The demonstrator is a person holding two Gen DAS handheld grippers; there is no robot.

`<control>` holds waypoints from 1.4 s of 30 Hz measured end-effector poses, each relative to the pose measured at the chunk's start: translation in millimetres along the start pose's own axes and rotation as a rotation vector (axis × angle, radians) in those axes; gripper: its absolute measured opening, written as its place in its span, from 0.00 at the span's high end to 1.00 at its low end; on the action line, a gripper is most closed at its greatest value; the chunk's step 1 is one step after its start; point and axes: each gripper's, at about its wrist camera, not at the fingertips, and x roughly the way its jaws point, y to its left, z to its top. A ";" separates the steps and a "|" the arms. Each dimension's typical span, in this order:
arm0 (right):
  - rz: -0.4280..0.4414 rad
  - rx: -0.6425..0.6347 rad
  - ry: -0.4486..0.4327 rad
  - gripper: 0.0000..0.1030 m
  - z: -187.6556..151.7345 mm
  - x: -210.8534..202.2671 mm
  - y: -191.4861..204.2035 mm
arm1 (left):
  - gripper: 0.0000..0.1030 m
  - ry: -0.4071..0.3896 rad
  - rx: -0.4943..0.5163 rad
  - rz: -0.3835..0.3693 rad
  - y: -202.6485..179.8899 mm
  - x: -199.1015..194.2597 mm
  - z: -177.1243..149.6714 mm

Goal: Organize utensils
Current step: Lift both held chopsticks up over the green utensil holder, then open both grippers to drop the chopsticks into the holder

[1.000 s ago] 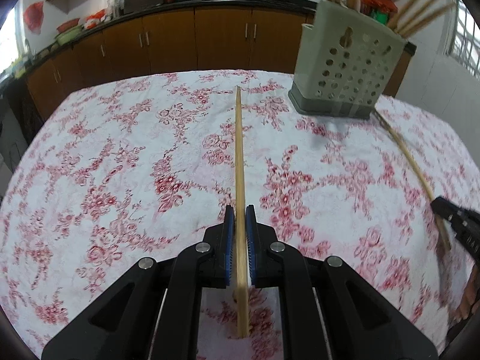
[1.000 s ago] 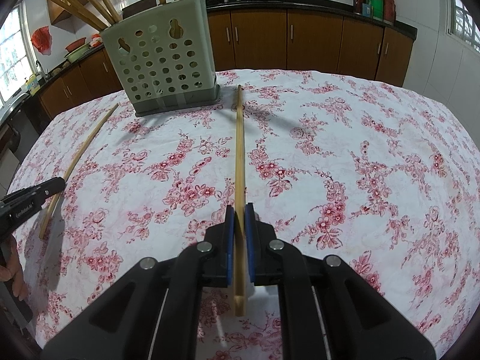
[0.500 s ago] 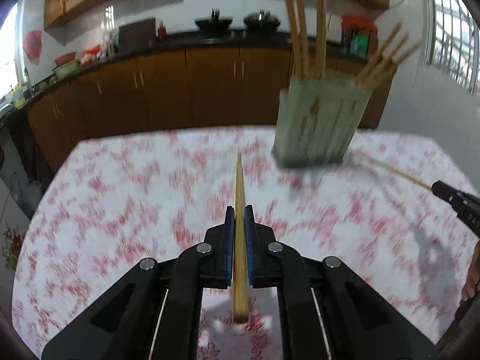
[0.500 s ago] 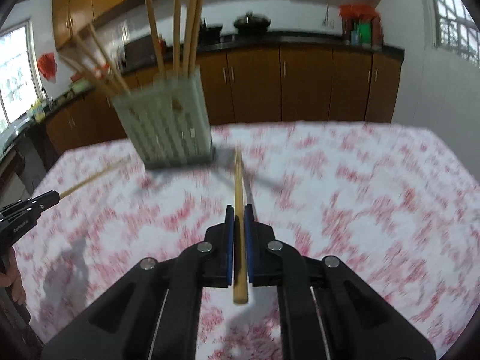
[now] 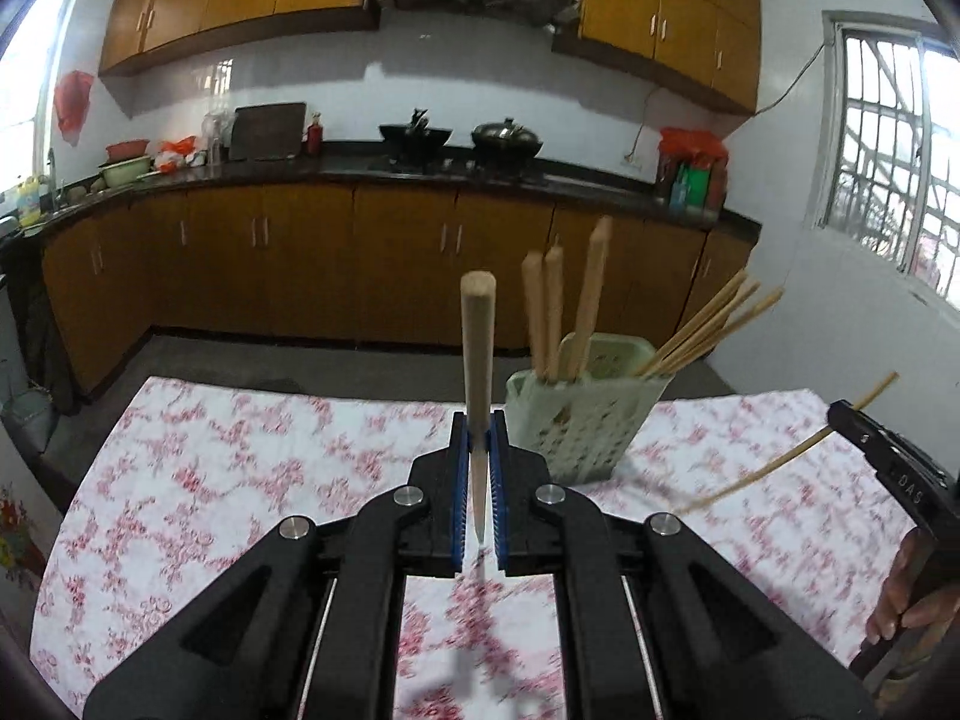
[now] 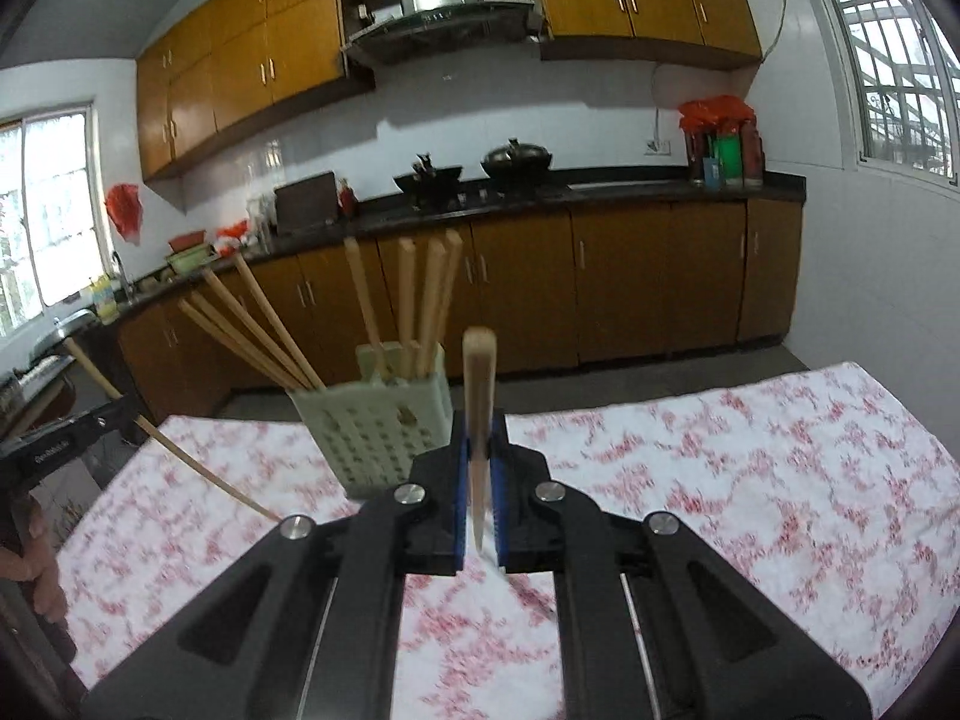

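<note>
floral tablecloth point(image 5: 198, 480) | left tongs point(image 5: 478, 456) pinching chopstick point(image 5: 477, 348) | right tongs point(image 6: 478, 456) pinching another chopstick point(image 6: 478, 372) | holder point(image 5: 585, 414) beyond, seemingly apart

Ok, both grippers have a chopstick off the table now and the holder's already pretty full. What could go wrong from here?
1. The holder is crowded: upright chopsticks in one part and slanted ones fanning out, so an incoming stick could strike them or tip the holder.
2. The left gripper and right gripper each pinch a long chopstick near one end, so it may pivot or slip.
3. Both sticks heading for one holder could cross.
</note>
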 end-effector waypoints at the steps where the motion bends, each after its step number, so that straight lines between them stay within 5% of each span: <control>1: 0.012 0.001 -0.009 0.92 3.4 -2.3 1.8 | 0.93 -0.014 0.001 -0.013 -3.9 -3.4 5.0; 10: 0.161 0.001 -0.193 0.92 68.2 -37.7 34.4 | 0.93 -0.126 0.019 -0.119 -34.1 -24.3 45.1; 17: 0.156 -0.039 -0.297 0.92 103.2 -32.4 50.7 | 0.93 -0.272 0.013 -0.098 -52.5 -24.9 77.8; 22: 0.121 -0.050 -0.283 0.92 117.2 -1.8 50.6 | 0.93 -0.283 0.037 -0.061 -60.4 -3.1 79.3; 34: 0.073 -0.066 -0.124 0.91 101.8 70.3 49.3 | 0.93 -0.143 0.028 -0.056 -52.9 52.3 61.1; 36: 0.074 -0.065 -0.124 0.85 99.6 70.6 49.5 | 0.92 -0.140 0.022 -0.057 -52.0 50.6 60.1; 38: 0.071 -0.065 -0.130 0.77 98.7 69.3 50.0 | 0.89 -0.140 0.020 -0.060 -51.3 47.4 60.2; 40: 0.069 -0.065 -0.140 0.74 98.7 66.7 50.7 | 0.67 -0.148 0.016 -0.056 -50.7 43.5 62.7; 42: 0.068 -0.064 -0.150 0.71 97.8 60.8 49.3 | 0.58 -0.168 0.014 -0.049 -50.2 38.4 66.9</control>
